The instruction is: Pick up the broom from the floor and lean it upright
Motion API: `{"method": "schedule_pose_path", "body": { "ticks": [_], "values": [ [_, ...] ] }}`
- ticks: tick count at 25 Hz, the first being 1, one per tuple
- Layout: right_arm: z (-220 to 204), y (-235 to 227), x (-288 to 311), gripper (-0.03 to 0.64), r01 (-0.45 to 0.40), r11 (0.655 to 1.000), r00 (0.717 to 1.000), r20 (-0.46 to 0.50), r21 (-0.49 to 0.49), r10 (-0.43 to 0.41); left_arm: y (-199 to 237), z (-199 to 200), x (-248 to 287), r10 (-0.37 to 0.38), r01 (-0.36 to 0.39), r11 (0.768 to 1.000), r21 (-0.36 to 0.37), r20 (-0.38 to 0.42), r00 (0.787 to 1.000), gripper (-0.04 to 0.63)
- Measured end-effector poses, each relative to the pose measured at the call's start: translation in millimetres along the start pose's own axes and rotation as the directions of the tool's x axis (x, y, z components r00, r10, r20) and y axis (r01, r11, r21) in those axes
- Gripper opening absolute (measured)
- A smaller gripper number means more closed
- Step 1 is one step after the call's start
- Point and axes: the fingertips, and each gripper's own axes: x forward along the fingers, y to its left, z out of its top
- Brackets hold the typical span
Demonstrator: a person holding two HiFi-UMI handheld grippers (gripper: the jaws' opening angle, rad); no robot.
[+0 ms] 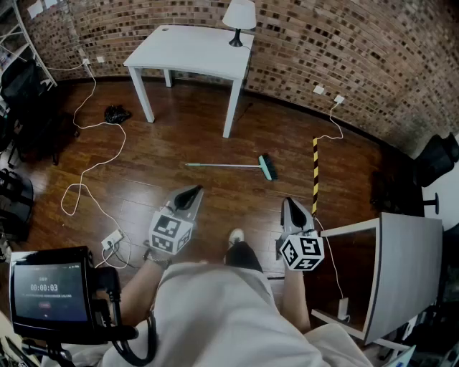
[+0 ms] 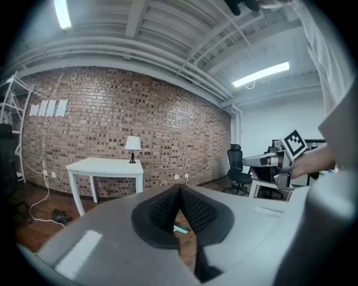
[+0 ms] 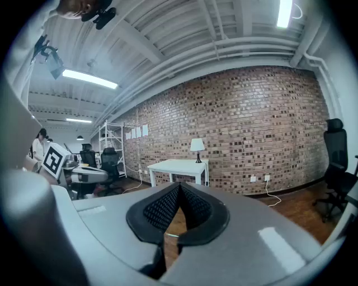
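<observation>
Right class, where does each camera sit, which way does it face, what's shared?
Head view: on the head, facing steeply down at the broom; torso, left gripper, right gripper show.
Left gripper view: on that gripper, facing the brick wall; own shut jaws show.
Right gripper view: the same from the right.
Gripper views share: white table, lamp.

Office — white desk (image 1: 193, 50), swivel chair (image 2: 238, 165).

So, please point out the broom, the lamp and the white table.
broom (image 1: 226, 165), head view, middle of the handle.
lamp (image 1: 240, 15), head view, the shade.
white table (image 1: 190, 51), head view, bare top.
</observation>
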Motion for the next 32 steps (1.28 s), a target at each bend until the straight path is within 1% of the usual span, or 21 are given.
{"method": "schedule_pose_path", "body": {
  "ticks": [4,7,11,13,16,19,23,26,30,32],
  "values": [
    [2.2,-18.3,36.5,0.014,-0.004,0.999,1.0,0.009,0.044,0.004,19.9,2.2,28.9,0.02,-0.02,1.0,0.003,-0.006,1.0,0.002],
    [9.6,-33.6,73.2,0.014,-0.052,0.998,0.999,0.016,0.035,0.052,35.2,7.3,59.6,0.038,-0.038,0.999,0.012,-0.009,0.999,0.002],
    [25.7,-65.0,134.6,0.014,-0.099,0.994,0.995,0.021,0.042,0.098,63.0,24.6,107.0,0.097,-0.097,0.995,0.014,-0.004,0.995,0.002],
    [40.3,-80.3,165.0,0.014,-0.111,0.993,0.994,0.016,0.028,0.111,76.7,39.3,133.1,0.119,-0.119,0.993,0.015,-0.002,0.993,0.002],
    [59.8,-100.8,211.8,0.014,-0.14,0.99,0.99,-0.006,-0.02,0.14,95.7,64.0,178.4,0.146,-0.146,0.989,0.015,0.009,0.989,0.002],
    [74.2,-124.7,258.5,0.014,-0.17,0.985,0.985,-0.024,-0.04,0.169,111.7,85.8,228.0,0.16,-0.16,0.987,0.003,0.018,0.987,0.002],
    [93.2,-152.8,311.1,0.014,-0.212,0.976,0.977,-0.031,-0.055,0.211,128.5,98.4,283.0,0.179,-0.179,0.984,-0.003,0.0,0.984,0.002],
    [100.2,-167.8,339.5,0.014,-0.232,0.971,0.972,-0.041,-0.058,0.23,140.0,103.5,307.9,0.19,-0.19,0.982,0.001,-0.015,0.982,0.002],
    [92.5,-178.7,358.9,0.014,-0.218,0.976,0.974,-0.064,-0.023,0.216,154.9,97.5,321.9,0.193,-0.194,0.981,-0.025,-0.039,0.98,0.002],
    [90.3,-180.8,367.7,0.014,-0.207,0.978,0.976,-0.065,-0.004,0.207,162.5,96.0,328.1,0.19,-0.192,0.981,-0.024,-0.048,0.981,0.002]
  ]
}}
